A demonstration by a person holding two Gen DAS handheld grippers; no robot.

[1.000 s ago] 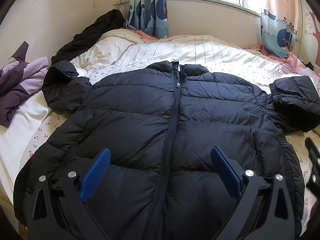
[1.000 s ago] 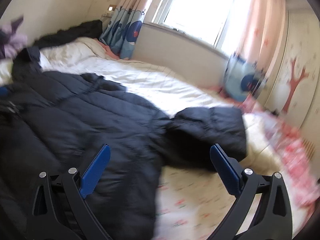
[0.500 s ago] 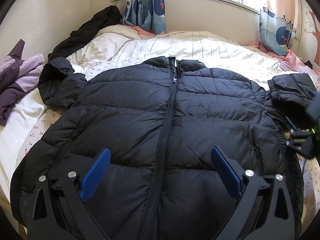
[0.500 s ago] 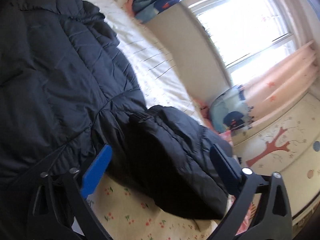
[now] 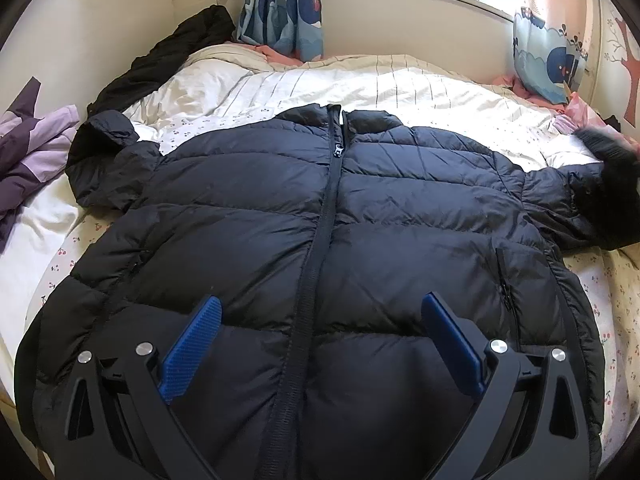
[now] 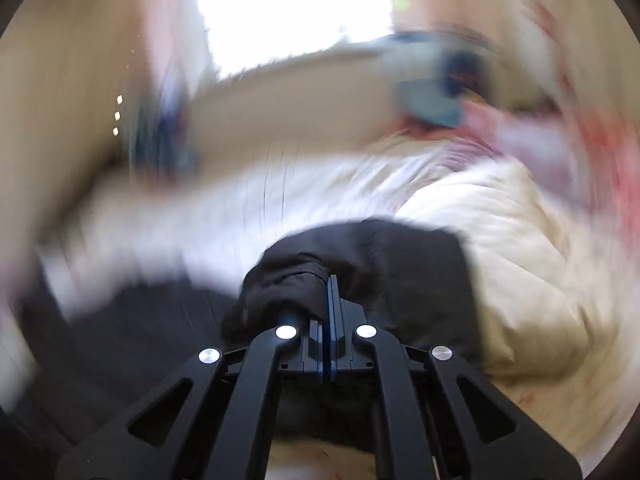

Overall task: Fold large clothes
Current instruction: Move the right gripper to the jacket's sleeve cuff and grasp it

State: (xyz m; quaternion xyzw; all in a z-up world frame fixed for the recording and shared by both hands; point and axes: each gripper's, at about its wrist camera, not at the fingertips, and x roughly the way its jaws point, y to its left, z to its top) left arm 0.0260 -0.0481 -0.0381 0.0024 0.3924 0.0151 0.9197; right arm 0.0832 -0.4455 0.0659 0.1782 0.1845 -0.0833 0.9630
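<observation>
A large black puffer jacket (image 5: pixel 320 240) lies front up and zipped on the bed, collar toward the window. Its left sleeve (image 5: pixel 108 168) is bunched at the far left. Its right sleeve (image 5: pixel 580 208) stretches out to the right. My left gripper (image 5: pixel 320 312) is open and empty, hovering over the jacket's lower front. My right gripper (image 6: pixel 329 284) is shut on the black sleeve end (image 6: pixel 288 280) and lifts it off the bed; this view is heavily blurred. In the left wrist view a dark blurred shape (image 5: pixel 600 144) shows at the sleeve end.
The white striped quilt (image 5: pixel 360 92) covers the far bed. A purple garment (image 5: pixel 28 156) lies at the left edge and another black coat (image 5: pixel 168 64) along the left wall. Curtains (image 5: pixel 280 4) and a window ledge stand behind. The flowered sheet (image 5: pixel 616 300) shows at right.
My right gripper went from open over the folded right sleeve to shut on its end, and the sleeve is now pulled out straight to the right. The left gripper drew closer over the jacket.
</observation>
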